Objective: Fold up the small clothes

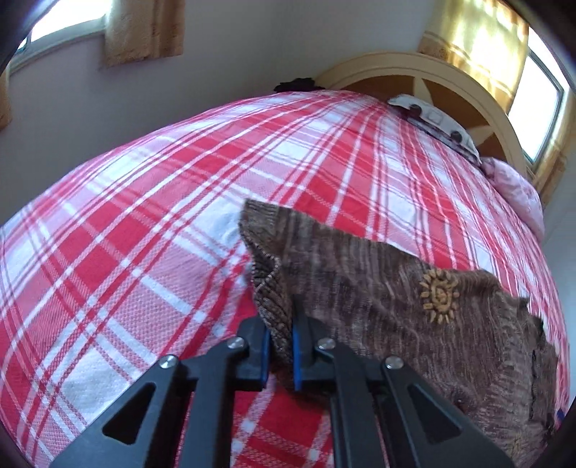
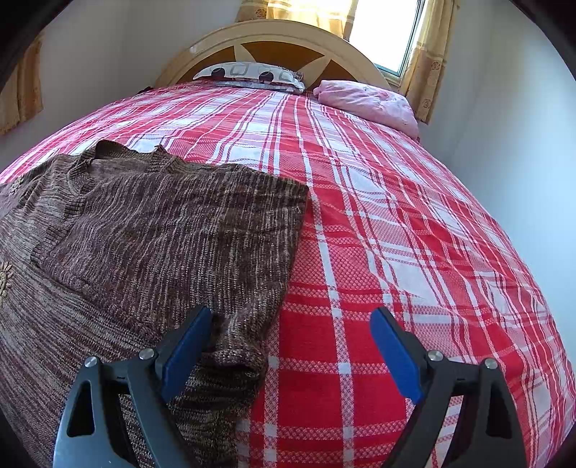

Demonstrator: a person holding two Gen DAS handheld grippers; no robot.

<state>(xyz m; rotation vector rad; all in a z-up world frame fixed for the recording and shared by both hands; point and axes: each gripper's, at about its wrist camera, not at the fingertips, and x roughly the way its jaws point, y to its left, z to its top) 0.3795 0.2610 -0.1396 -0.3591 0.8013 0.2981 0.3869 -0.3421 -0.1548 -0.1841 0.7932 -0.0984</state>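
Two tools: left tool [image 1: 280, 334] pinches the sweater's [image 2: 151, 230] ribbed sleeve; right tool [image 2: 288, 345] gapes beside it.

Home bedroom, bed with red plaid bedspread [image 2: 396, 216], arched wooden headboard [image 2: 273, 39], pillows [image 2: 252, 73], curtained window [image 2: 385, 32]

You have one brown knit sweater [image 2: 151, 230] on one bed [image 2: 396, 234], which carries one red-and-white plaid cover. You can count two embroidered sun motifs on the knit; the clearer one [image 1: 440, 291] shows in your left view. At the head edge you have two pillows: one patterned white [image 2: 252, 73], one pink [image 2: 367, 102]. One arched headboard [image 2: 273, 39] stands behind them. You hold two tools: left [image 1: 280, 345], right [image 2: 291, 345].
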